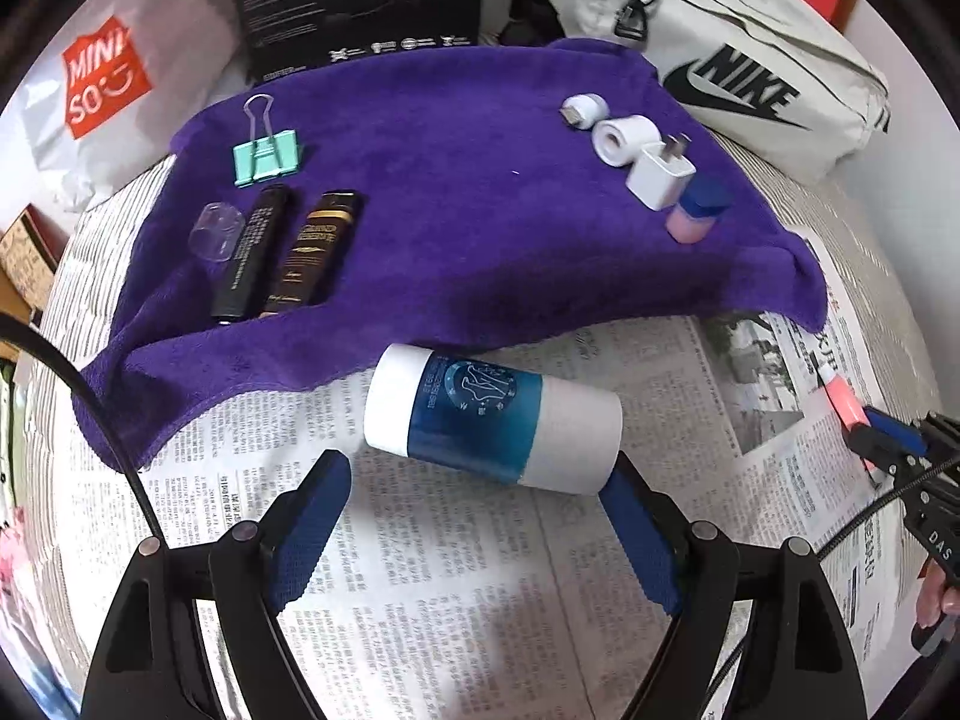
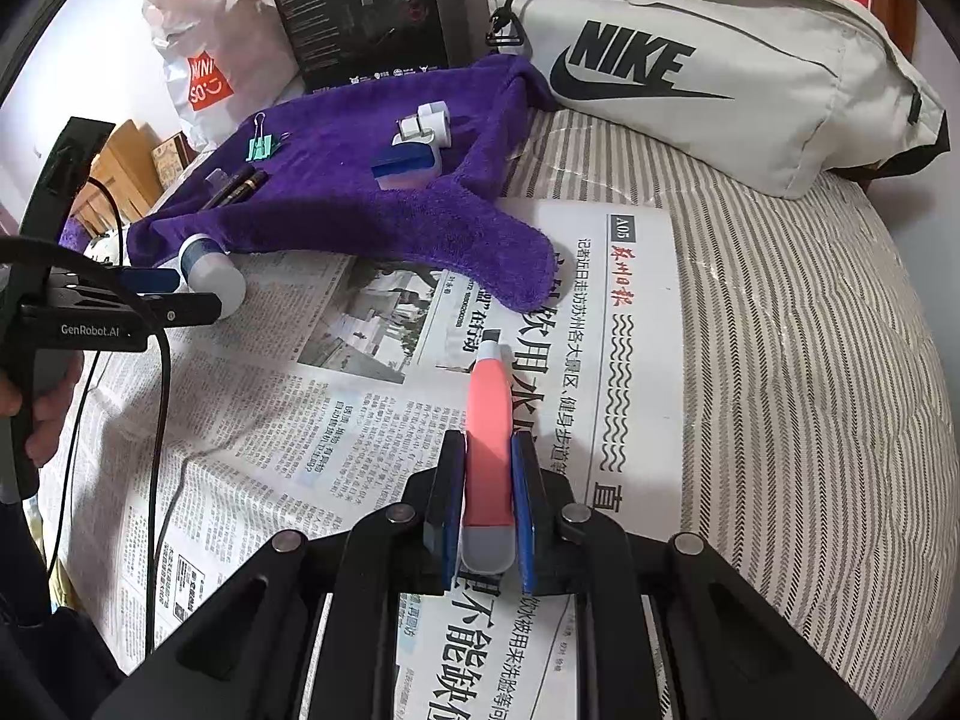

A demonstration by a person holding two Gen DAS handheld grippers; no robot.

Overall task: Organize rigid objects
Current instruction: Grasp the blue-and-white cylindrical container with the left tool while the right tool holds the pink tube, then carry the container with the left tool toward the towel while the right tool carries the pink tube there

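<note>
A white and blue cylinder bottle (image 1: 492, 423) lies on its side on the newspaper (image 1: 420, 570), just past my open left gripper (image 1: 474, 468), whose blue fingertips flank its ends. My right gripper (image 2: 489, 450) is shut on a pink utility knife (image 2: 489, 414) and holds it over the newspaper (image 2: 288, 432); it also shows at the right edge of the left wrist view (image 1: 888, 426). On the purple towel (image 1: 456, 210) lie a green binder clip (image 1: 265, 153), two dark tubes (image 1: 282, 252), a clear cap (image 1: 216, 231), two white rolls (image 1: 606, 126), a white charger (image 1: 660, 174) and a pink and blue eraser (image 1: 699, 210).
A white Nike bag (image 2: 708, 60) lies at the back right on the striped bedding (image 2: 810, 360). A black box (image 1: 354, 0) and a Miniso bag (image 1: 108, 84) stand behind the towel. My left gripper and its cable show at the left of the right wrist view (image 2: 150, 294).
</note>
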